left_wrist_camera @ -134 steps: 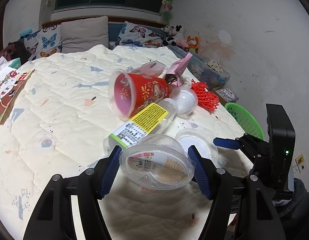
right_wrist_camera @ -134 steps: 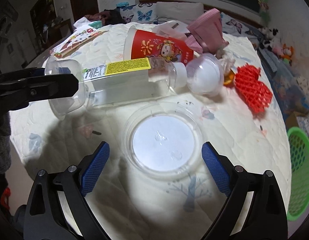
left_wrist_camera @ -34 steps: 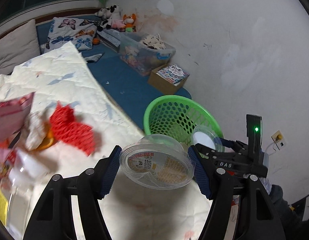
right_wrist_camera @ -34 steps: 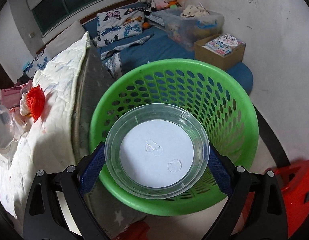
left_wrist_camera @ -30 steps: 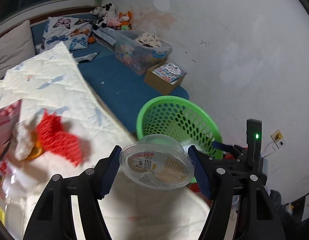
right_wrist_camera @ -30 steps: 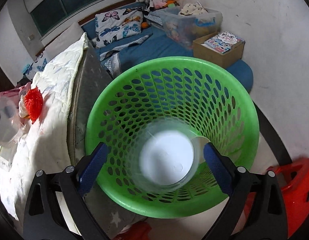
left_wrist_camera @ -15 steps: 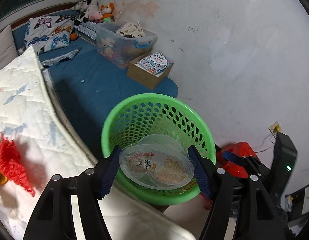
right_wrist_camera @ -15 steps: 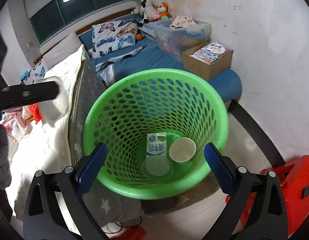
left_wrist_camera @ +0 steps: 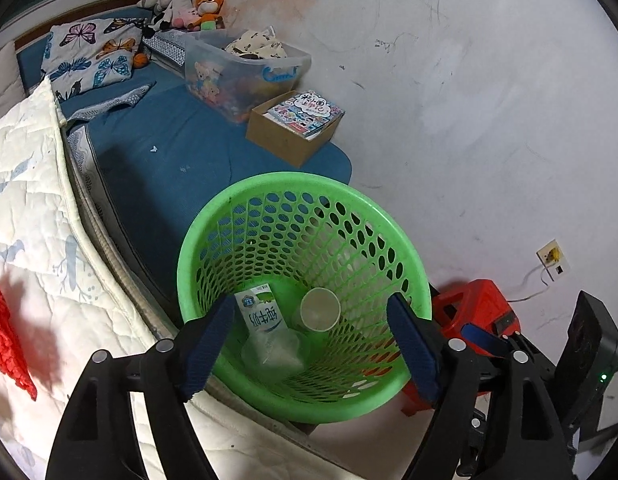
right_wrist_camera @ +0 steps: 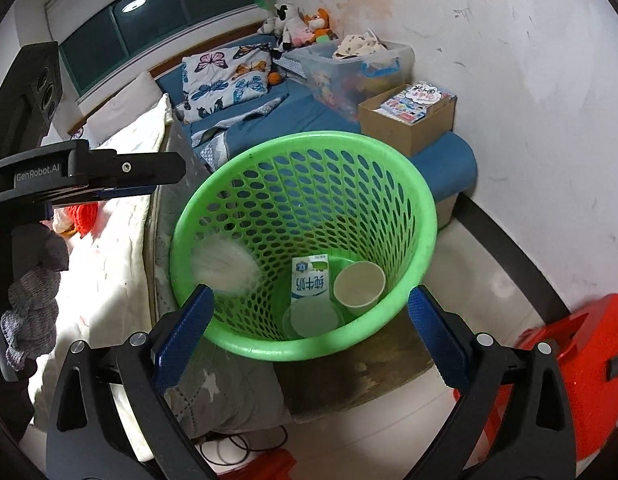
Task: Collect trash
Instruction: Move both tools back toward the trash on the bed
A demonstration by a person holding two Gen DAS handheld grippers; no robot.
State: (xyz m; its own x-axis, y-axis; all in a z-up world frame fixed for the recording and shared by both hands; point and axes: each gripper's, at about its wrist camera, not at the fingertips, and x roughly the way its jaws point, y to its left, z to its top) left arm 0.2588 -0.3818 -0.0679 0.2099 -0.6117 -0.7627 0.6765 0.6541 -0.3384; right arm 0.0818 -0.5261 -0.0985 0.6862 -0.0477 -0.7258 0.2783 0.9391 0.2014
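Note:
A green mesh basket (left_wrist_camera: 405, 276) (right_wrist_camera: 425, 216) stands on the floor beside the bed. In it lie a milk carton (left_wrist_camera: 261, 314) (right_wrist_camera: 309, 278), a paper cup (left_wrist_camera: 320, 314) (right_wrist_camera: 359, 282) and a clear lid (right_wrist_camera: 314, 320). A clear plastic container (left_wrist_camera: 275, 350) (right_wrist_camera: 225, 266) is blurred, dropping into the basket. My left gripper (left_wrist_camera: 309, 340) is open and empty above the basket. My right gripper (right_wrist_camera: 309, 324) is open and empty over the basket's near rim.
The quilted bed (left_wrist_camera: 25, 240) lies to the left with a red mesh piece (left_wrist_camera: 5, 344) on it. A red stool (right_wrist_camera: 581, 356) stands at the right. A cardboard box (left_wrist_camera: 297, 128) and a clear storage bin (left_wrist_camera: 245, 68) sit on a blue mat behind the basket.
My left gripper has opened and let go of the clear container, which is falling into the basket. The right gripper stays open after dropping the clear lid earlier.

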